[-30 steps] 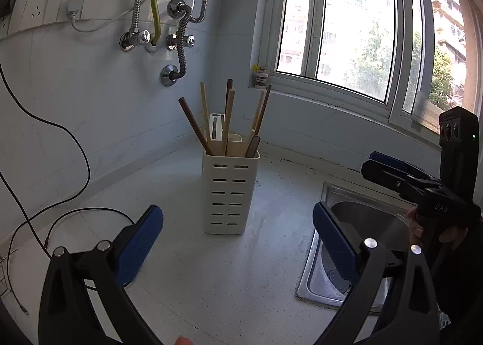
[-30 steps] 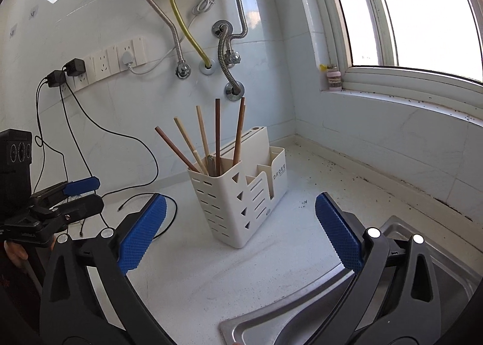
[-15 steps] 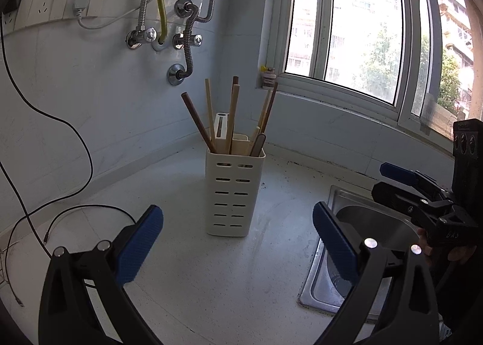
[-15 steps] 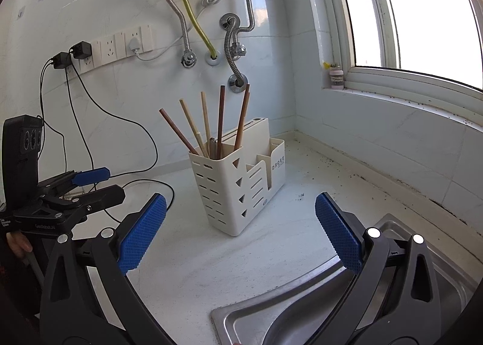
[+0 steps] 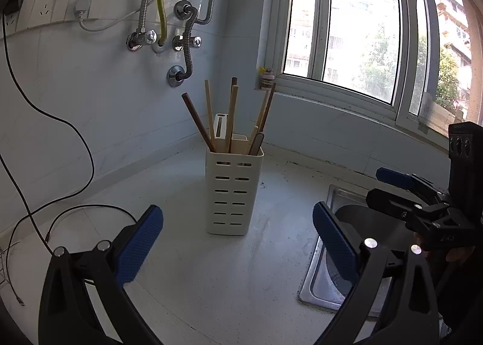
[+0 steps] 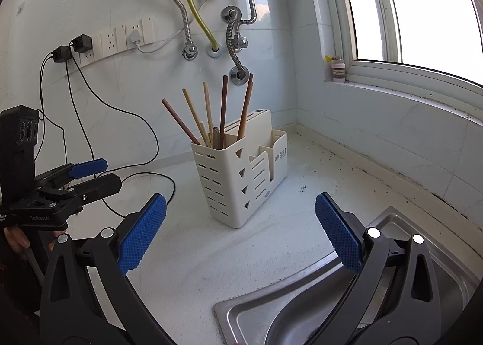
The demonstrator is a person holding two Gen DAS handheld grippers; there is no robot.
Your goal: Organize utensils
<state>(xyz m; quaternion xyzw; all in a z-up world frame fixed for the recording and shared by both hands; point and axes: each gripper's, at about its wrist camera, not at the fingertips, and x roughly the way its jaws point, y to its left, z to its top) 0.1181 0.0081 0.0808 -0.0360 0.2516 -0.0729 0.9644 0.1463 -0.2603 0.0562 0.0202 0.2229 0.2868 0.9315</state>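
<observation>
Both wrist views tilted up since earlier; utensil holder lower in frame. Left gripper, right gripper wide open, empty; chopsticks at 12 o'clock.

A cream slotted plastic utensil holder stands upright at the frame's centre on the pale counter. Several wooden chopsticks, light and dark brown, lean fanned out from its front compartment.
</observation>
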